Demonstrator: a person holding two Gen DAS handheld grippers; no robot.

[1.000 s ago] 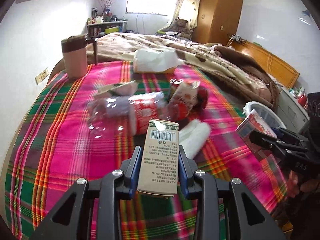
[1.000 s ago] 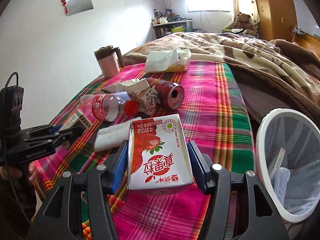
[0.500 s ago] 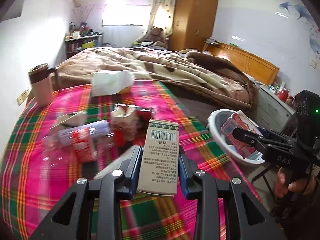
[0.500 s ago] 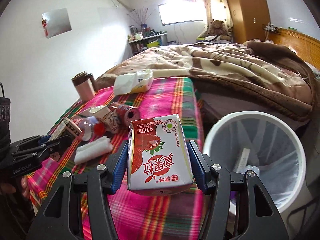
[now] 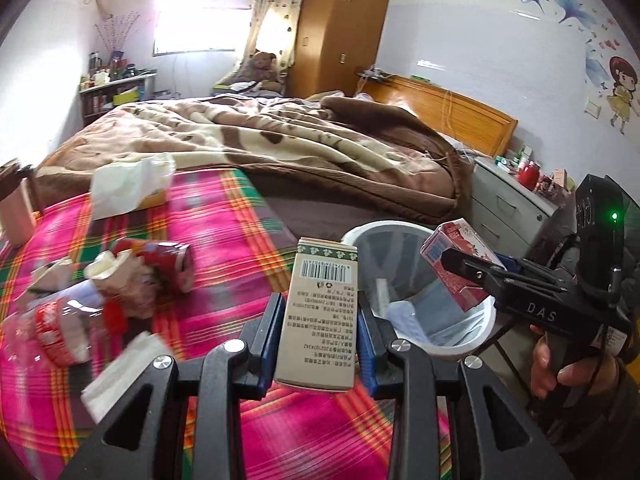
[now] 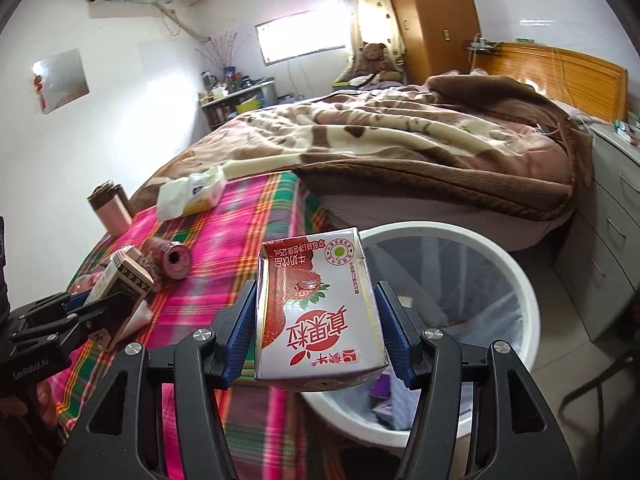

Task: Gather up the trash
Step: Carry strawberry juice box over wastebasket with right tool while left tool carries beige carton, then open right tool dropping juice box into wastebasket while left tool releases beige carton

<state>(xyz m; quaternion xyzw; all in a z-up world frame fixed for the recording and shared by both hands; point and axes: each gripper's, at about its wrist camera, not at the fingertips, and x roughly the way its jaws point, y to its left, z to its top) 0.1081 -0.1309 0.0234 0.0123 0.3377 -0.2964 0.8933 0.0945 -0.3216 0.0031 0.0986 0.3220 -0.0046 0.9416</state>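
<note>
My left gripper [image 5: 320, 320] is shut on a slim beige carton [image 5: 320, 312] with a barcode, held over the plaid bed edge beside the white trash bin [image 5: 476, 332]. My right gripper [image 6: 316, 320] is shut on a red and white milk carton [image 6: 320, 312], which hangs over the near rim of the bin [image 6: 516, 280]. In the left wrist view that milk carton [image 5: 456, 248] sits above the bin's mouth. In the right wrist view the beige carton [image 6: 120, 284] shows at the left. A red can [image 5: 168, 256], a clear bottle [image 5: 60, 324] and crumpled paper [image 5: 120, 280] lie on the plaid cover.
A tissue pack [image 5: 128, 184] and a pink cup [image 5: 16, 208] stand farther back on the plaid cover [image 5: 240, 220]. A brown blanket [image 5: 300, 140] covers the bed behind. Grey drawers [image 5: 508, 204] stand right of the bin. A hand [image 5: 560, 364] grips the right tool.
Both grippers have swung right, from over the pile of trash on the plaid cover toward the bin. The bin has come to the middle of both views. Both cartons stay gripped.
</note>
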